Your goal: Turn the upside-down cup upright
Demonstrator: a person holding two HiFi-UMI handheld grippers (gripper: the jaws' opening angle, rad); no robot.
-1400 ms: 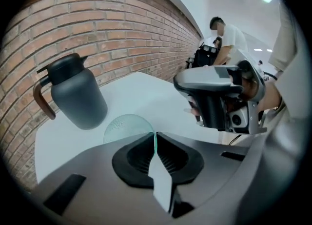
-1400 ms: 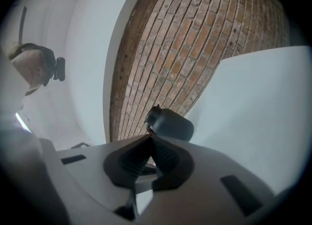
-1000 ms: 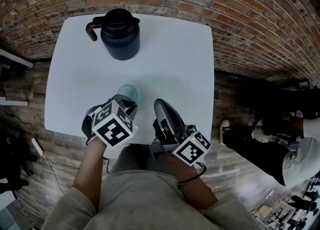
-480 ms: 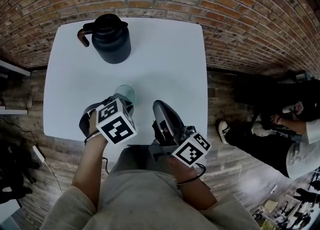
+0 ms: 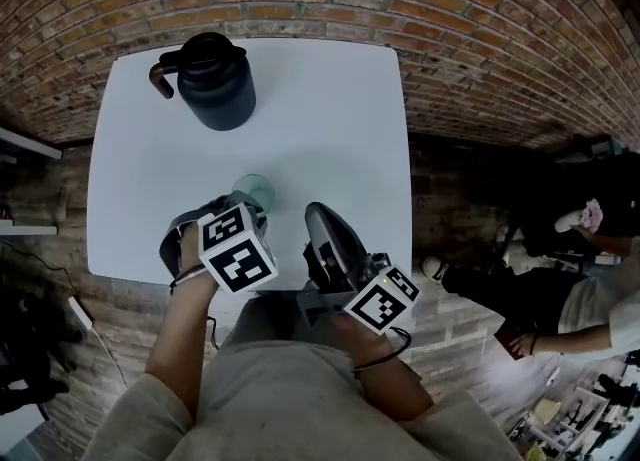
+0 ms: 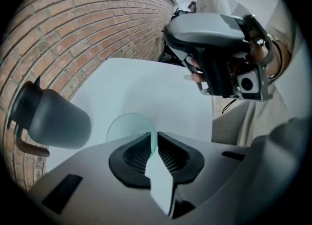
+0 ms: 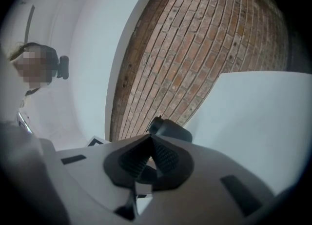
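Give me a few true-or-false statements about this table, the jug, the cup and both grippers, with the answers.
1. The dark jug stands near the table's far left corner. True.
2. The right gripper holds the cup. False: it is shut and empty. The cup's wall is between the jaws of the left gripper, which are opening.
3. The jug touches the cup. False: bare table lies between them.
4. A brick wall stands behind the table. True.

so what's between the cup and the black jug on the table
Nothing: the head view shows only bare white table between the cup and the black jug.
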